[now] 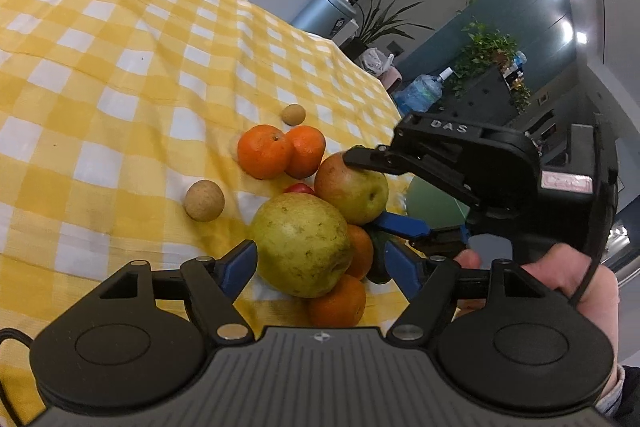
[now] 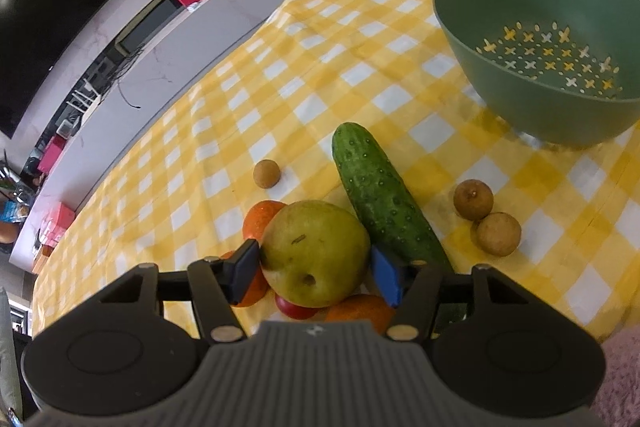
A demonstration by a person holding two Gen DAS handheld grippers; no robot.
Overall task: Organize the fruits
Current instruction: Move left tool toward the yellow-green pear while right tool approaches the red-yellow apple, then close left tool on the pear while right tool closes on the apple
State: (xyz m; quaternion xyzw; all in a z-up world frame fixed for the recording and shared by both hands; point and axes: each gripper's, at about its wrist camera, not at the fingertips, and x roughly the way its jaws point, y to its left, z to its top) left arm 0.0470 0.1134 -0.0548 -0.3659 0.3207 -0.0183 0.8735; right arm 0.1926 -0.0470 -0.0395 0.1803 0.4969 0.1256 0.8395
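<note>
A pile of fruit lies on the yellow checked cloth. In the left wrist view my left gripper (image 1: 320, 263) is open around a big green pear (image 1: 302, 245); the pads do not touch it. Oranges (image 1: 264, 151) lie behind and under the pear. My right gripper (image 1: 366, 193) comes in from the right and straddles a red-green apple (image 1: 352, 193). In the right wrist view the right gripper (image 2: 314, 273) has its blue pads against that apple (image 2: 314, 253), seemingly shut on it. A cucumber (image 2: 380, 195) lies right of it. A green colander bowl (image 2: 532, 39) stands far right, empty.
Small brown longans lie loose: two (image 2: 486, 223) right of the cucumber, one (image 2: 266, 173) behind the pile, others in the left wrist view (image 1: 204, 200). A small red fruit (image 2: 294, 307) sits under the apple. The table edge runs behind, with a counter and plants beyond.
</note>
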